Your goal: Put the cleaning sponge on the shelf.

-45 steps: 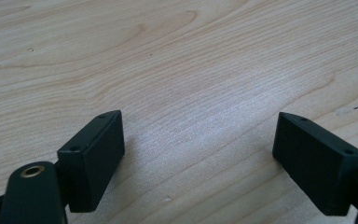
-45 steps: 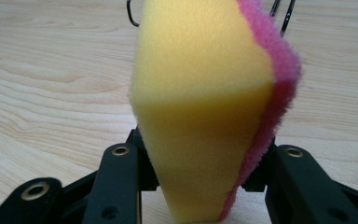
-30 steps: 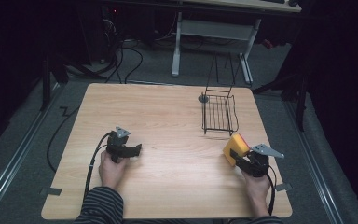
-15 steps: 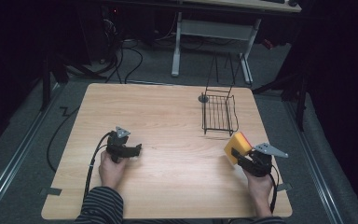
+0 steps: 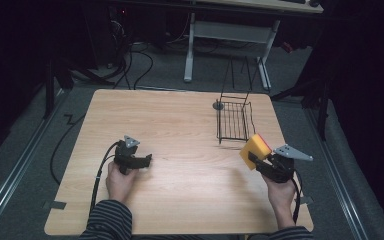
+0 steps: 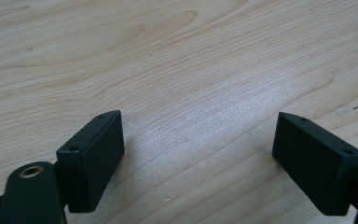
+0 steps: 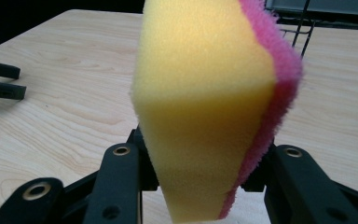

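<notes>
Right now your right gripper (image 5: pixel 256 161) is clamped on the sponge (image 5: pixel 255 150), its jaws pinching the lower end so the foam bulges above them. In the right gripper view the sponge (image 7: pixel 209 107) stands upright between the jaws, yellow foam facing the camera and the pink scouring layer along the edge to the right. It hangs clear of the table (image 5: pixel 190 125), held up off the wood. From above, your right hand (image 5: pixel 281 192) sits behind the gripper near the table's right edge, with the grey plate on top and the cable trailing back along your wrist.

Just beyond the sponge, ahead of that gripper, stands the wire rack (image 5: pixel 235 120), close to the sponge but apart from it. In the right gripper view a corner of the rack (image 7: pixel 303 23) shows past the sponge's upper right side.

Well off to the side of the right gripper, your left gripper (image 5: pixel 142 161) rests low at the table with its jaws released. In the left gripper view the two black jaws stand wide apart with bare wood between them, and nothing touches the pads. Your left hand (image 5: pixel 120 180) grips it from behind, the striped sleeve (image 5: pixel 105 220) running back off the near edge. Its jaw tips also show far off at the left in the right gripper view.
</notes>
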Demonstrator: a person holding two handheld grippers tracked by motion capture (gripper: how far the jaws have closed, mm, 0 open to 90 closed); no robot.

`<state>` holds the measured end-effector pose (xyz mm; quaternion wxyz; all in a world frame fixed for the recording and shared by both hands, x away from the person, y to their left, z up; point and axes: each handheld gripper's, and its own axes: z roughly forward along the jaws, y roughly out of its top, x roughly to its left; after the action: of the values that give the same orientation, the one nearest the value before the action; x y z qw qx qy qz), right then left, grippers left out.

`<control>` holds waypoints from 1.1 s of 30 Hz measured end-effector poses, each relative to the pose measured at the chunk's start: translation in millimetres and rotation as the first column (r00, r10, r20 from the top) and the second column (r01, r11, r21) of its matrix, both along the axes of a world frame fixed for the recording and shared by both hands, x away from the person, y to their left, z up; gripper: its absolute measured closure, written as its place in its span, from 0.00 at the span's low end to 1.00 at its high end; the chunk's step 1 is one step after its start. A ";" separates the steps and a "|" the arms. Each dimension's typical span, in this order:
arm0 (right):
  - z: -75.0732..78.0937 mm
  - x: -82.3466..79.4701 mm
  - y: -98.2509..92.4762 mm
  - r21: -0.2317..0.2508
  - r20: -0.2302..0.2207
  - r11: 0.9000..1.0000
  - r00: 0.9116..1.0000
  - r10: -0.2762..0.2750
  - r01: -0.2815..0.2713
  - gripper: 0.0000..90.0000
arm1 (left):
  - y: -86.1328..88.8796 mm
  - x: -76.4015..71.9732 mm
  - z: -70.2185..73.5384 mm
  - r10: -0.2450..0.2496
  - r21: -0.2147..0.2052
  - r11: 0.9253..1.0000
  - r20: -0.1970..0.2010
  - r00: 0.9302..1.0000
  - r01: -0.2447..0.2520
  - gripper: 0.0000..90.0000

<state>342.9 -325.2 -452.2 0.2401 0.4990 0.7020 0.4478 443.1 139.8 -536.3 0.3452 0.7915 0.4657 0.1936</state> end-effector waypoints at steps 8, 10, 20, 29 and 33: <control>20.9 14.8 2.3 -0.006 0.017 1.000 1.000 0.020 -0.020 0.67 | 0.0 0.0 0.0 0.000 -0.001 1.000 0.000 1.000 0.000 0.19; 25.6 17.9 3.9 -0.010 0.026 1.000 0.999 0.022 -0.021 0.67 | 0.1 0.0 0.0 0.000 0.000 1.000 0.000 1.000 0.000 0.19; 37.6 37.9 6.5 -0.045 0.034 0.999 0.999 0.011 -0.009 0.67 | 0.2 0.2 -0.1 0.000 -0.003 1.000 0.000 1.000 0.000 0.19; 42.8 55.1 11.9 -0.070 0.033 0.997 0.999 0.011 -0.008 0.67 | 0.2 0.2 -0.1 0.000 -0.003 1.000 0.000 1.000 0.000 0.19; 43.7 62.6 14.4 -0.079 0.028 0.997 1.000 0.009 -0.007 0.67 | 0.2 0.2 -0.1 0.000 -0.003 1.000 0.000 1.000 0.000 0.19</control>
<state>405.5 -310.8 -408.5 0.2678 0.4799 0.7176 0.4279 443.3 140.0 -536.4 0.3466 0.7909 0.4659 0.1930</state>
